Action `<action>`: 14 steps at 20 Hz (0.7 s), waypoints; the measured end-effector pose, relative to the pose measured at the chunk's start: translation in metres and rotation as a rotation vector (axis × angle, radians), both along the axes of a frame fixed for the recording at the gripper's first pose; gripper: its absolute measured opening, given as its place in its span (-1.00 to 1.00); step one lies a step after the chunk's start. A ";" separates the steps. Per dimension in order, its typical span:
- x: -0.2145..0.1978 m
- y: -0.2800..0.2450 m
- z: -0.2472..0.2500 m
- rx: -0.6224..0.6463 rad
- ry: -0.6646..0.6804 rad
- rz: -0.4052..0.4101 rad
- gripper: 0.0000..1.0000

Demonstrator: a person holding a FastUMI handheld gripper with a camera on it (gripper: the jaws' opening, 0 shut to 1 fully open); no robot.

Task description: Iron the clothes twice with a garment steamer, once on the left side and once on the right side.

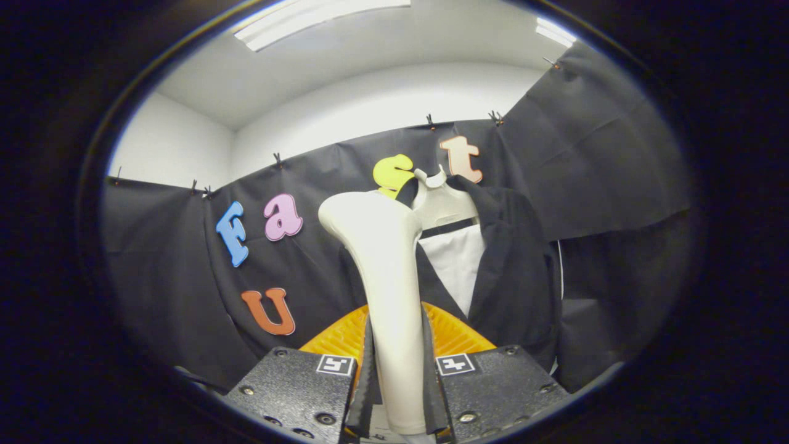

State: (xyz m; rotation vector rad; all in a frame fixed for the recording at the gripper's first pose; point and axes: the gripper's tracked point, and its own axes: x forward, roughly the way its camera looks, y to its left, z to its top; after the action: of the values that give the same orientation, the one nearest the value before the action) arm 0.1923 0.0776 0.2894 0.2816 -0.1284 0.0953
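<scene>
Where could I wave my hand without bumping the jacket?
Left of the garment steamer, in front of the bare black cloth wall, is open. Right is crowded: the dark jacket on its hanger. The gripper is shut on the steamer.

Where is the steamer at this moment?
In the gripper view, the steamer stands upright between the tongs, which are shut on its handle. Its head rises just in front of the dark garment's left side.
</scene>
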 end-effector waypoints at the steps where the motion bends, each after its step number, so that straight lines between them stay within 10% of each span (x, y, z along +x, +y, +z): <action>1: 0.008 -0.001 0.002 -0.001 0.004 -0.006 -0.29; 14: 0.081 0.001 -0.023 -0.107 0.072 -0.120 -0.29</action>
State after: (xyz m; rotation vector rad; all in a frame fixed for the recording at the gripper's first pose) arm 0.2734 0.0785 0.2666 0.1700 -0.0678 -0.0267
